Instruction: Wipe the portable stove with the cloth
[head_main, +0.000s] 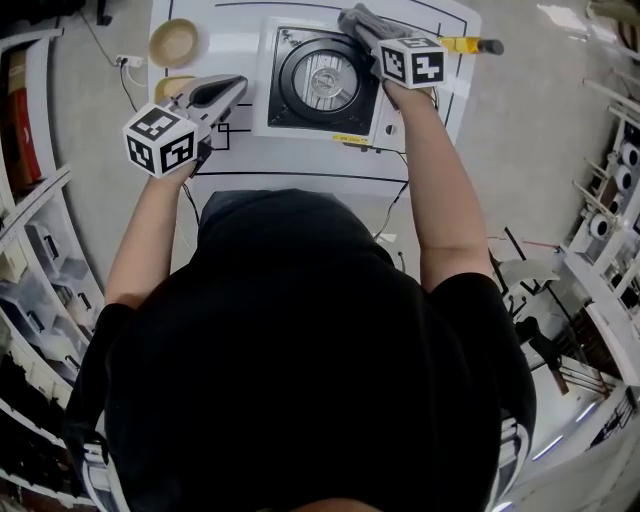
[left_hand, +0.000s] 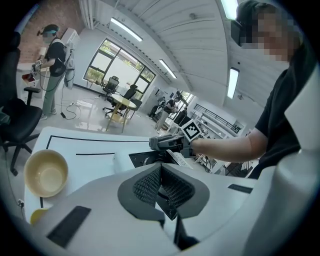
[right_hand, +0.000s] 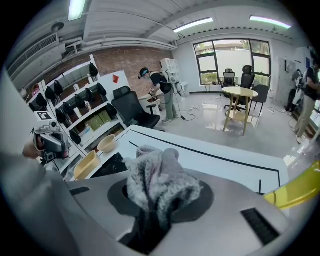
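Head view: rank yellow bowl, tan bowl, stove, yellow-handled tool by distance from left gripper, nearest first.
1. Yellow bowl, just left of the left gripper.
2. Tan bowl, back left, and stove, to its right: too close to call.
3. Yellow-handled tool, far right.

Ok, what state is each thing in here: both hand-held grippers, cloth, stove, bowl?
Left hand-held gripper: shut, nothing between its jaws.
Right hand-held gripper: shut on the cloth.
Cloth: bunched up, sticking out past the jaws.
Portable stove: burner bare, nothing on it.
Bowl: upright, empty.
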